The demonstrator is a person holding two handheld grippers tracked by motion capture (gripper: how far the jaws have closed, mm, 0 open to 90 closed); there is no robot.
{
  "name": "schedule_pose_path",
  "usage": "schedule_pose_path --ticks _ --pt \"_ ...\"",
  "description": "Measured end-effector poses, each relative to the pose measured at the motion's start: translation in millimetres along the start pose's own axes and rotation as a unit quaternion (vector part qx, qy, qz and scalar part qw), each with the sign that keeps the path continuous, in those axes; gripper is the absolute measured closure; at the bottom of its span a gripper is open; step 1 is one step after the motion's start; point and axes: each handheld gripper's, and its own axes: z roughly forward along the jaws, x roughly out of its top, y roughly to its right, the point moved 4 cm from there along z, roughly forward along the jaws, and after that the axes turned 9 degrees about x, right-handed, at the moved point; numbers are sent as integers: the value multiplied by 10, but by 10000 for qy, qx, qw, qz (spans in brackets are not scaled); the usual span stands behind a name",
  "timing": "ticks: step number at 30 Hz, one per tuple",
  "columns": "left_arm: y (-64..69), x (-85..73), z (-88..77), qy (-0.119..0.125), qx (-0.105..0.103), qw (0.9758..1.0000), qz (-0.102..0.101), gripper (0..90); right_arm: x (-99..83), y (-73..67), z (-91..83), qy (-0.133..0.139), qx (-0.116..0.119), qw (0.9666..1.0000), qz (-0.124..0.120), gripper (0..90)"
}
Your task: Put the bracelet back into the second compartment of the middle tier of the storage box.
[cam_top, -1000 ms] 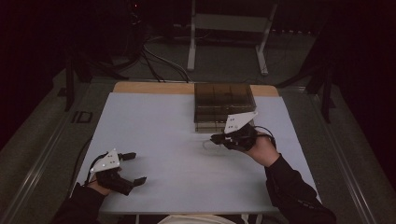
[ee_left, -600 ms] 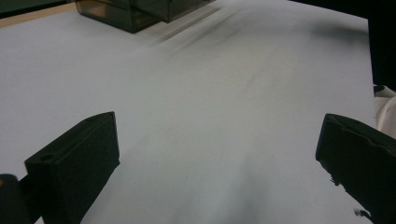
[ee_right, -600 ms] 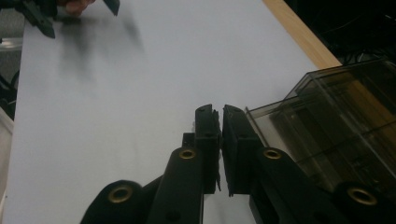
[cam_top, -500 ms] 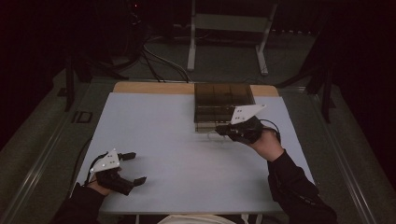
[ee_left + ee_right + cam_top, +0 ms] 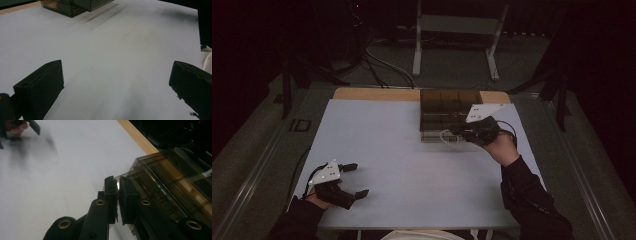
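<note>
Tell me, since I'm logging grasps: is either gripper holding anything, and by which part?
The left gripper is open and holds nothing. The right gripper is nearly shut at the smoky plastic box's near edge; whether it grips it cannot be told.

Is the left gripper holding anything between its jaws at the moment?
No, the left gripper stands wide open, with just bare white table between its jaws.
</note>
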Motion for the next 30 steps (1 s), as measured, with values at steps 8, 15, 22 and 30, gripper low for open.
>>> schedule_pose_path --ticks 8,15,22,30 --pt "2 -2 2 -10 -9 10000 -11 10 -16 171 -61 10 -231 9996 138 855" --pt "1 -2 2 -11 -12 10000 -15 10 -37 302 -84 -8 -378 9989 264 855" --pt "1 -2 2 -9 -10 10000 -12 10 -75 418 -74 -27 -536 9978 379 855" --pt "2 -3 2 -13 -11 10000 -10 10 -101 513 -58 -33 -654 9968 465 855"
